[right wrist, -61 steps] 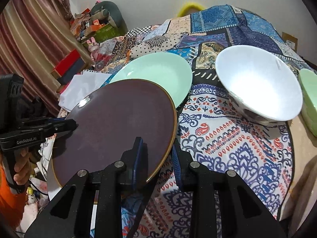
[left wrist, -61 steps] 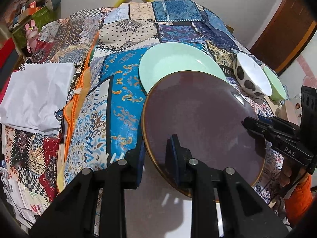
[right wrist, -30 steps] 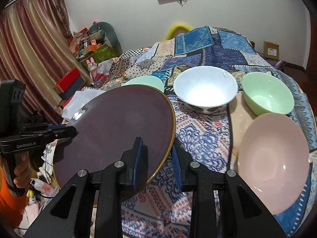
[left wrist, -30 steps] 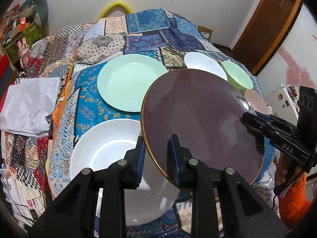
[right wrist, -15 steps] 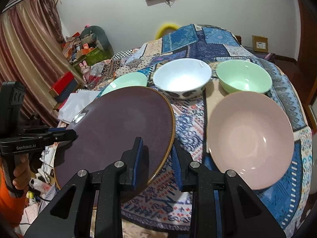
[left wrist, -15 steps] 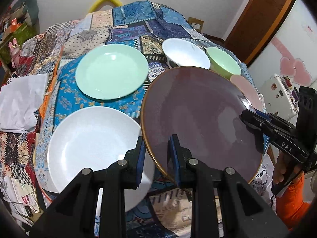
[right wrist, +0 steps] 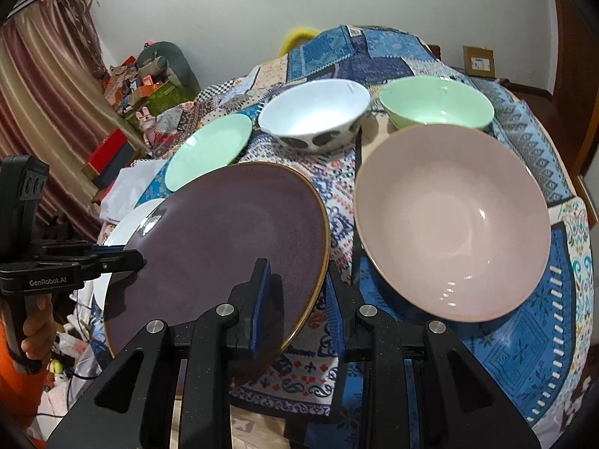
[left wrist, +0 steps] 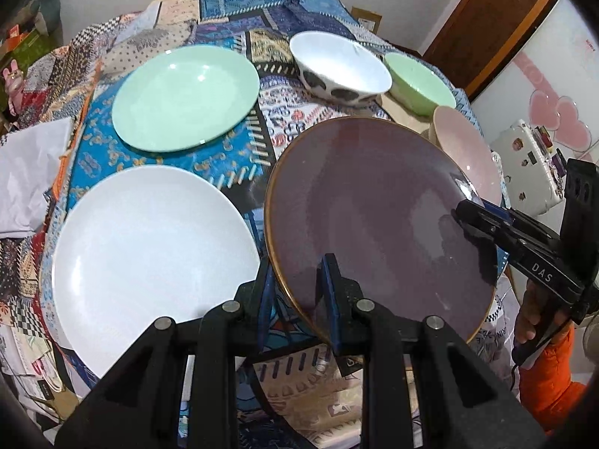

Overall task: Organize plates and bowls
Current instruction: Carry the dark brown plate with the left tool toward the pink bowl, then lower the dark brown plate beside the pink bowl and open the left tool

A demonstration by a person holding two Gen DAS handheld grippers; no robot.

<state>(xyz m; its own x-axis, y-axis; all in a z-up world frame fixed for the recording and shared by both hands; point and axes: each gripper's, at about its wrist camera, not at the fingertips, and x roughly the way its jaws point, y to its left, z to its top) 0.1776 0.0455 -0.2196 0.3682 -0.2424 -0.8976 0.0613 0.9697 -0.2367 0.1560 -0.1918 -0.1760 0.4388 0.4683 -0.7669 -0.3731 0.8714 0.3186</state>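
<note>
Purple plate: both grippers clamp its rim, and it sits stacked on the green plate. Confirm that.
Not stacked. Both the left gripper and right gripper clamp the purple plate, but the left wrist view shows it held apart from the green plate, which lies alone on the cloth.

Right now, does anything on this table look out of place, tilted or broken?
Only the purple plate: both claws, left and right, hold it tilted above the tablecloth. Nothing looks spilled or broken.
</note>
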